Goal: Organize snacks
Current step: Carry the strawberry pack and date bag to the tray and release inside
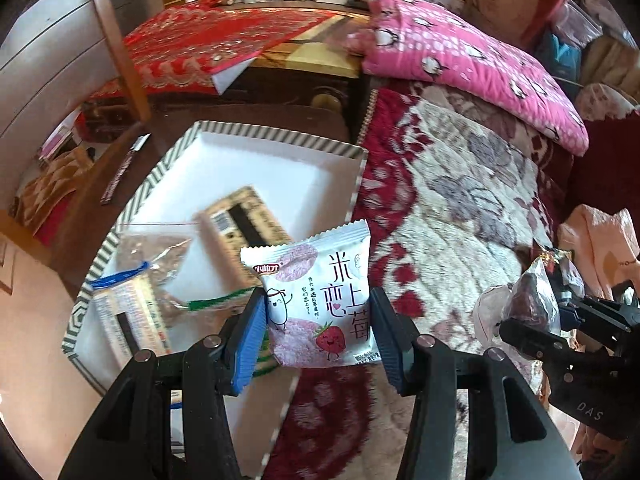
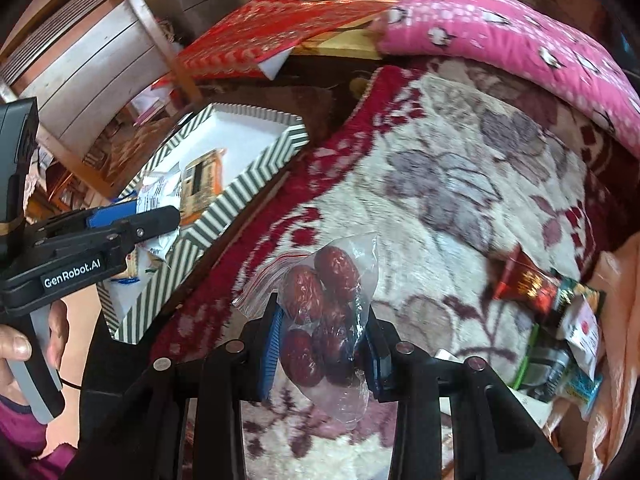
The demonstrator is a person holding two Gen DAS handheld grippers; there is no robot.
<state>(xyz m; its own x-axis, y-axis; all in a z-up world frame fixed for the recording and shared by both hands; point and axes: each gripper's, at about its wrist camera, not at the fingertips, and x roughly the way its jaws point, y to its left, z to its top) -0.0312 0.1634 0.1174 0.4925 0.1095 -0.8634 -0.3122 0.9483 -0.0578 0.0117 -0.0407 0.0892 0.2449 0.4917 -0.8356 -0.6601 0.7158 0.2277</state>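
On the floral blanket (image 2: 460,168), both grippers are loaded. Left gripper (image 1: 318,332) has its blue pads (image 1: 248,340) clamped on a white strawberry rice-snack packet (image 1: 316,296), held upright over the near rim of the striped box (image 1: 280,136). Box sits at 10 o'clock in the right wrist view, white inside. Already in it: a tan packet (image 1: 244,232) lying flat mid-box and clear bags (image 1: 136,280) at 8 o'clock in the left wrist view. Right gripper (image 2: 322,340) is closed on a clear bag of red dates (image 2: 324,304), above the blanket, apart from the box. More snack packs (image 2: 560,320) piled on the blanket at 3 o'clock. Pink pillow (image 1: 472,60) at 1 o'clock.
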